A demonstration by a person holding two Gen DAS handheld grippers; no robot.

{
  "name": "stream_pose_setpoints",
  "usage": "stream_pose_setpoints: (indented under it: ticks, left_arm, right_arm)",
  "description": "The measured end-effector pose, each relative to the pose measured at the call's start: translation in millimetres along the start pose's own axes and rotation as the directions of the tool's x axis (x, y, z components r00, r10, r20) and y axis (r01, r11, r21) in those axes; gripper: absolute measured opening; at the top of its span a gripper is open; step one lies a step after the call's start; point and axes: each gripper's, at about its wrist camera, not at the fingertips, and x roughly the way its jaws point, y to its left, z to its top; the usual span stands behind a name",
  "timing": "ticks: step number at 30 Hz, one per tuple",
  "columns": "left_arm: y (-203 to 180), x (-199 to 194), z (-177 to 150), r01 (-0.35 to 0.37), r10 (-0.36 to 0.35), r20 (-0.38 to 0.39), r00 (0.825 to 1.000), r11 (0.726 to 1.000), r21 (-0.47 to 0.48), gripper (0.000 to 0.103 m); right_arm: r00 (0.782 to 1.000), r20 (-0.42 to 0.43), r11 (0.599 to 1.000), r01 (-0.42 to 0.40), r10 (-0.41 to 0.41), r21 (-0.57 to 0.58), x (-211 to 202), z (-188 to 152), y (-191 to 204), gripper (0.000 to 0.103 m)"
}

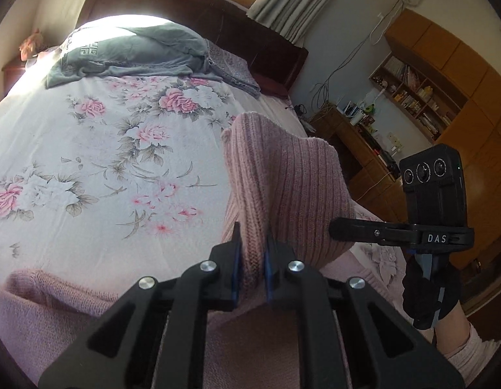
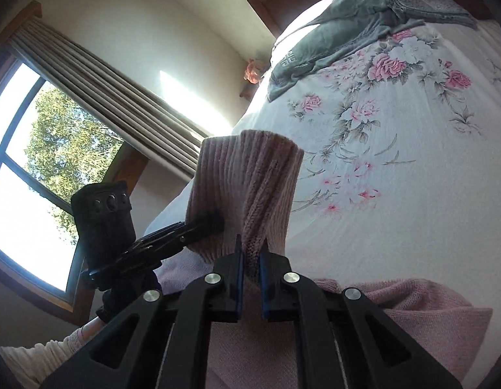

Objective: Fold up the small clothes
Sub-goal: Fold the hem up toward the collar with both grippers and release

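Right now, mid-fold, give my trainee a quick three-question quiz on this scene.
1. True or false: both grippers are shut on the pink knit sweater.
2. What lies at the head of the floral bedspread? A) grey garment B) blue towel C) red pillow
3. Fill in: the lifted part of the sweater has a ____ knit.

Key: 1 true, left gripper and right gripper both pinch it; 2 A, the grey garment; 3 ribbed.

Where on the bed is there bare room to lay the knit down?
Free: the floral bedspread between the grey garment by the headboard and the pink knit. Crowded: the near edge, where both grippers, left and right, clamp the knit.
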Motion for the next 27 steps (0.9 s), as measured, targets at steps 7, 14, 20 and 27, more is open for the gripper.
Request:
stream_pose_setpoints:
  ticks: [7,14,20,27]
  left_arm:
    - [-26,-50,-78,0.019,-0.017,-0.016,1.0,0.989,0.146,0.019]
    - [-1,-61,-136,-0.032,0.048,-0.135,0.99,0.992,0.121,0.028]
    - [-8,-84,-127,-0.065,0.073,-0.084,0.994,0.993,0.097,0.03]
    - [-41,-49,-108,-0.098,0.112,-0.108,0.988,0.987,0.127,0.037]
  right_arm:
    - [0.998,-0.038,0.991,0.047,-0.052,-0.126,-21,-86,40,0.008]
    - [0.976,-0.189,0.991,0.094,-0.111,-0.097,-4,-155,29,0.023]
    - [0.994,-0.075,0.997,0.073,-0.074,-0.015,-46,-142,36,0.025]
    - [0.987,-0.058,0.988,0.145,-0.147,-0.043,-17,-108,61,0.025]
